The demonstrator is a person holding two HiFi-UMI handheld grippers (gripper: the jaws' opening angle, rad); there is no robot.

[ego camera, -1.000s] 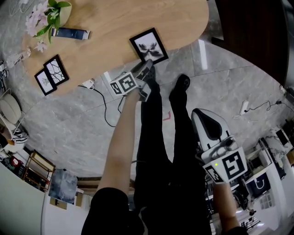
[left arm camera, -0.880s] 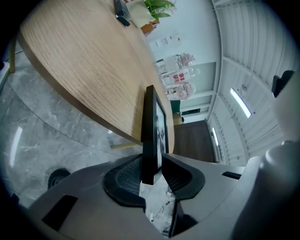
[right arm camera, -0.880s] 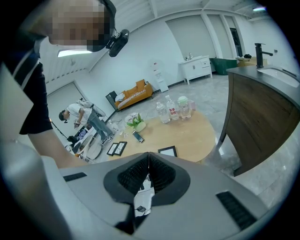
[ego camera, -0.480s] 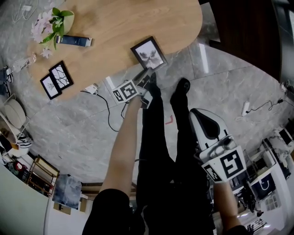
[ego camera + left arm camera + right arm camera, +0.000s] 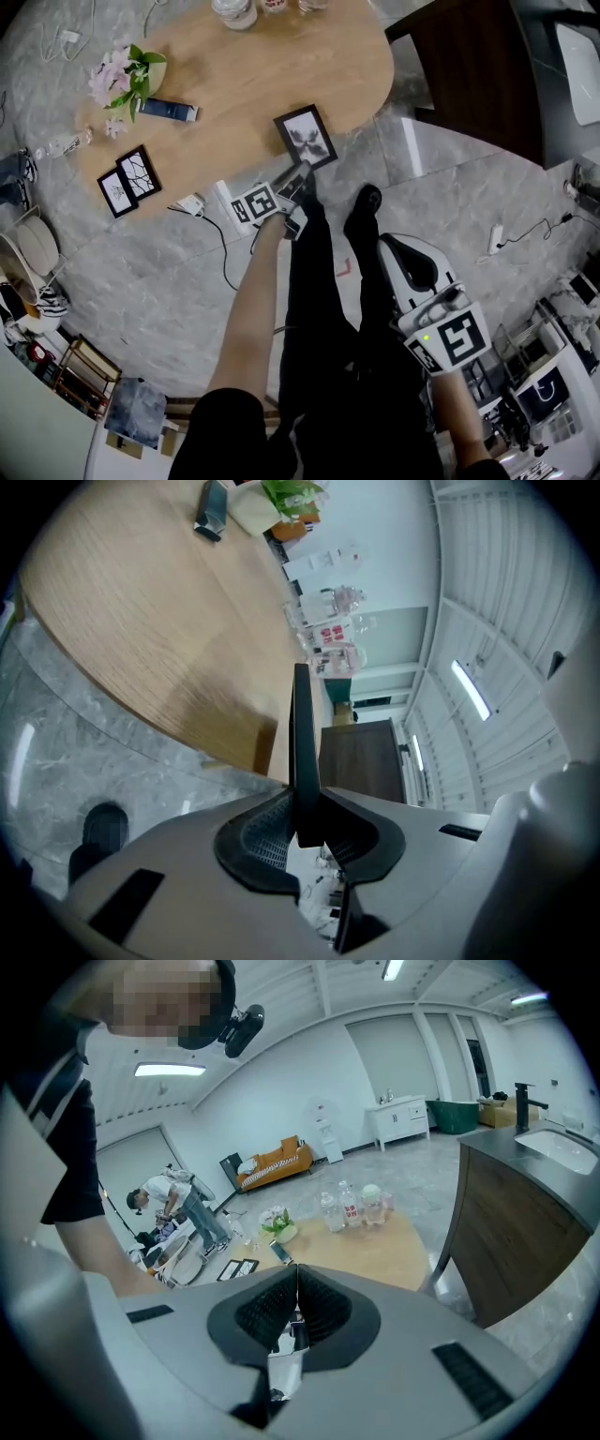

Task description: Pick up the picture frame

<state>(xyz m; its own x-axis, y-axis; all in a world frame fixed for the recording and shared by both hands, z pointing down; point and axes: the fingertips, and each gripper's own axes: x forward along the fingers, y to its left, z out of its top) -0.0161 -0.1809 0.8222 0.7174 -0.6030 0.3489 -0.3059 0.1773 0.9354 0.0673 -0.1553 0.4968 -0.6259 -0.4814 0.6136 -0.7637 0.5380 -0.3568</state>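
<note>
The black picture frame [image 5: 306, 138] with a pale print lies at the near edge of the wooden table [image 5: 244, 84]. My left gripper [image 5: 298, 173] reaches it from the floor side, and its jaws are closing on the frame's near edge. In the left gripper view the frame [image 5: 301, 742] stands edge-on between the two pads [image 5: 258, 841], which press on it; the left gripper [image 5: 302, 832] is seen there from behind. My right gripper [image 5: 412, 258] hangs low at the right beside the person's legs, far from the table. In the right gripper view the right gripper [image 5: 296, 1307] is shut with nothing between its jaws.
Two small black frames [image 5: 129, 180] lie at the table's left end, beyond them a flower vase [image 5: 131, 75] and a dark tube [image 5: 169, 110]. Bottles [image 5: 234, 11] stand at the far edge. A power strip with cable [image 5: 192, 202] lies on the marble floor. A dark cabinet [image 5: 469, 75] stands at the right.
The left gripper has closed on the frame's near edge and risen a little with it. The right gripper has risen slightly too. The head view now takes in more of the table.
</note>
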